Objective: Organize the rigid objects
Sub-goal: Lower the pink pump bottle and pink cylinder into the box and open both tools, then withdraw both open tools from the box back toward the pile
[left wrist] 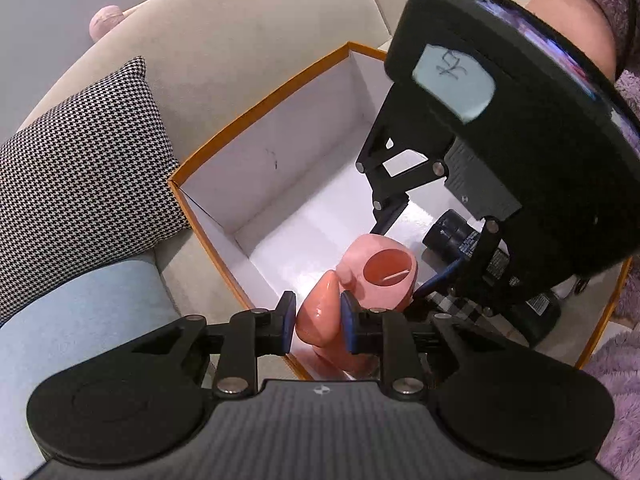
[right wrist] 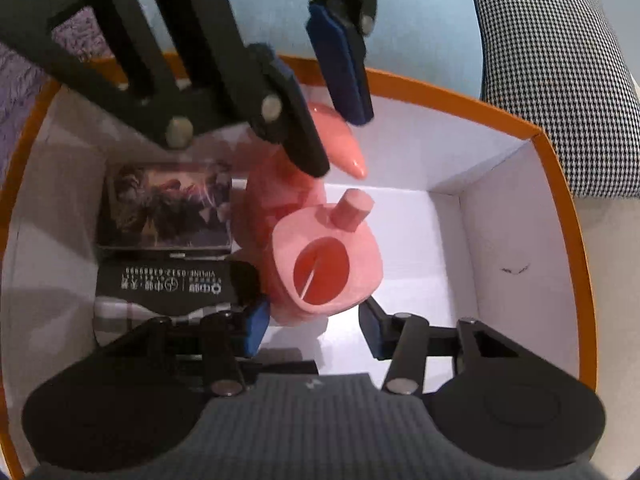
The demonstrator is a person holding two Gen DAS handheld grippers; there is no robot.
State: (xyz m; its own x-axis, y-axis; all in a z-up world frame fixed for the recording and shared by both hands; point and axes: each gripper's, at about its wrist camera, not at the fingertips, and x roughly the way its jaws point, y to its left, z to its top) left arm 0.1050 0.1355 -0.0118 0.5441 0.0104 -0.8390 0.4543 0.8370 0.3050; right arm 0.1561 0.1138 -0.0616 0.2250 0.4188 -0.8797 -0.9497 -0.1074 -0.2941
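Left wrist view: left gripper (left wrist: 318,318) clamps a pink toy's (left wrist: 320,312) glossy tip.
Right gripper (right wrist: 310,326) hangs wide apart inside the orange-rimmed box (right wrist: 536,136), beside the toy's base.

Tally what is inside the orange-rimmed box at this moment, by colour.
Pink: 1, the pink pig figurine
Black: 1, the black printed box
Multicoloured: 1, the picture card box
Grey checked: 1, the checked item, mostly hidden
Total: 4

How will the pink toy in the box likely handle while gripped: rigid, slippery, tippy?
The pink toy looks moulded and stiff, so probably holds shape. Its glossy tapered tip between the left gripper pads may slip. The rounded body could roll if released.
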